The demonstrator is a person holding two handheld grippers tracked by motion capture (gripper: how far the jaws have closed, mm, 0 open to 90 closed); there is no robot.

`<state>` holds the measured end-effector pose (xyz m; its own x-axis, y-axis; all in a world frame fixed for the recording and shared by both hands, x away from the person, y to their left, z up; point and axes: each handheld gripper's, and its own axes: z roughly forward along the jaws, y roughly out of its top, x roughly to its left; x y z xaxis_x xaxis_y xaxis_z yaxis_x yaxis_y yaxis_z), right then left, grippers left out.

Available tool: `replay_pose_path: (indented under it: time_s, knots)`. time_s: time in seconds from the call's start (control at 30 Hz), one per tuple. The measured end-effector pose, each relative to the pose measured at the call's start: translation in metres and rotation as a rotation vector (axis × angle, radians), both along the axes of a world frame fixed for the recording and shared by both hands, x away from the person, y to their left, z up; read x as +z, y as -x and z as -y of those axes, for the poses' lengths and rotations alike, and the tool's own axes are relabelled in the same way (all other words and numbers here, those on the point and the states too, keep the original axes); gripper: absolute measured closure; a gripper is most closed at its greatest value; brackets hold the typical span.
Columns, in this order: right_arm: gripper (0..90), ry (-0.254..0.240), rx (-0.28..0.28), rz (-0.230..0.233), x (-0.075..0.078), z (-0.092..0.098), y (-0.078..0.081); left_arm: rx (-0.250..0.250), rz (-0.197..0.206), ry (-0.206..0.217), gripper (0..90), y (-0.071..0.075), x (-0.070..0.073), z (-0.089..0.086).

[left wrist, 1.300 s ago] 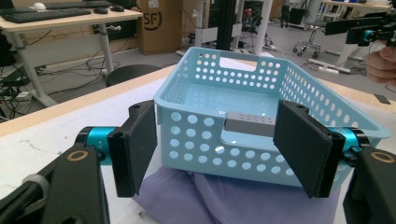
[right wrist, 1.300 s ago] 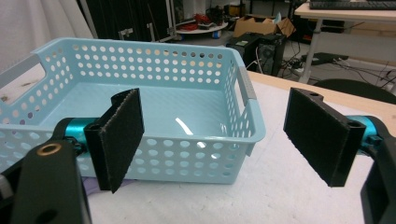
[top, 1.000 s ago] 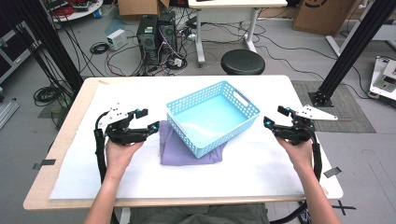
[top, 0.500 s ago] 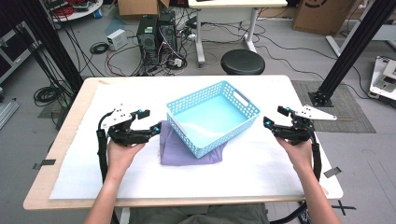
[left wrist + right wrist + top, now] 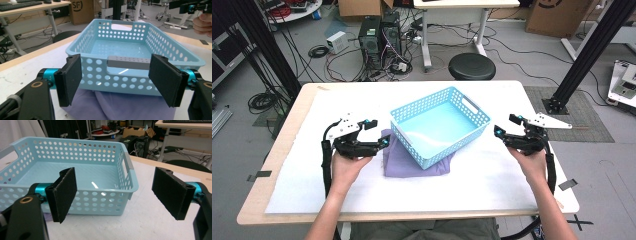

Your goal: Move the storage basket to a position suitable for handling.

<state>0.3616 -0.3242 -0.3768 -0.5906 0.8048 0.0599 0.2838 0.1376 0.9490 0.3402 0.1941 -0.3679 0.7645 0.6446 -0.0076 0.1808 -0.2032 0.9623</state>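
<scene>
A light blue perforated basket (image 5: 477,116) (image 5: 175,53) (image 5: 32,145) sits empty at the table's middle, resting partly on a folded purple cloth (image 5: 399,160) (image 5: 120,106). My left gripper (image 5: 379,134) (image 5: 117,80) is just left of the basket, jaws open and facing its grey handle (image 5: 128,62), holding nothing. My right gripper (image 5: 506,126) (image 5: 112,195) hovers a short way to the right of the basket, open and empty, pointing at its side wall.
The table is covered by a white sheet (image 5: 492,185) with bare room in front and on both sides. Beyond the far edge stand a black stool (image 5: 471,65), computer towers (image 5: 379,32), cables and black frame posts (image 5: 584,55).
The left gripper has shifted slightly right, closer to the basket and over the cloth's edge. The right gripper has stayed put.
</scene>
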Motion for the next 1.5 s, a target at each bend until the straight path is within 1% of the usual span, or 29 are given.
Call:
replay_pose_path:
  time_s: [0.2, 0.37, 0.43, 0.5, 0.57, 0.6, 0.8, 0.87, 0.93, 1.07, 1.2, 1.33, 1.5]
  knots:
    - [20.5, 0.003, -0.003, -0.014, -0.003, 0.002, -0.002, -0.031, -0.009, -0.022, 25.8, 0.01, -0.005, 0.012]
    - [20.6, 0.009, -0.005, -0.019, -0.005, 0.003, -0.002, -0.056, -0.02, -0.023, 25.8, 0.018, -0.009, 0.024]
    - [20.5, 0.007, -0.008, -0.018, -0.005, 0.003, -0.003, -0.061, -0.02, -0.02, 25.8, 0.022, -0.011, 0.029]
    - [20.5, 0.007, -0.009, -0.02, -0.005, 0.004, -0.003, -0.065, -0.017, -0.028, 25.8, 0.027, -0.014, 0.033]
    - [20.5, 0.007, -0.011, -0.025, -0.006, 0.004, -0.002, -0.077, -0.018, -0.021, 25.8, 0.032, -0.017, 0.036]
    - [20.6, 0.01, -0.011, -0.019, -0.006, 0.004, -0.003, -0.079, -0.018, -0.021, 25.8, 0.034, -0.019, 0.037]
    - [20.6, 0.013, -0.014, -0.023, -0.007, 0.004, -0.003, -0.089, -0.027, 0.0, 25.7, 0.044, -0.027, 0.044]
    - [20.6, 0.014, -0.014, -0.024, -0.007, 0.004, -0.004, -0.078, -0.013, -0.01, 25.8, 0.048, -0.03, 0.049]
    - [20.6, 0.015, -0.014, -0.026, -0.008, 0.004, -0.004, -0.077, -0.009, -0.026, 25.8, 0.05, -0.033, 0.056]
    - [20.6, 0.016, -0.015, -0.025, -0.008, 0.005, -0.004, -0.098, -0.03, -0.044, 25.8, 0.053, -0.038, 0.069]
    - [20.6, 0.014, -0.018, -0.029, -0.008, 0.006, -0.004, -0.079, -0.037, -0.057, 26.0, 0.055, -0.042, 0.08]
    - [20.5, 0.013, -0.017, -0.032, -0.009, 0.006, -0.005, -0.038, -0.031, -0.085, 26.0, 0.055, -0.045, 0.088]
    - [20.6, 0.014, -0.015, -0.036, -0.01, 0.007, -0.006, -0.006, -0.026, -0.075, 26.0, 0.053, -0.046, 0.094]
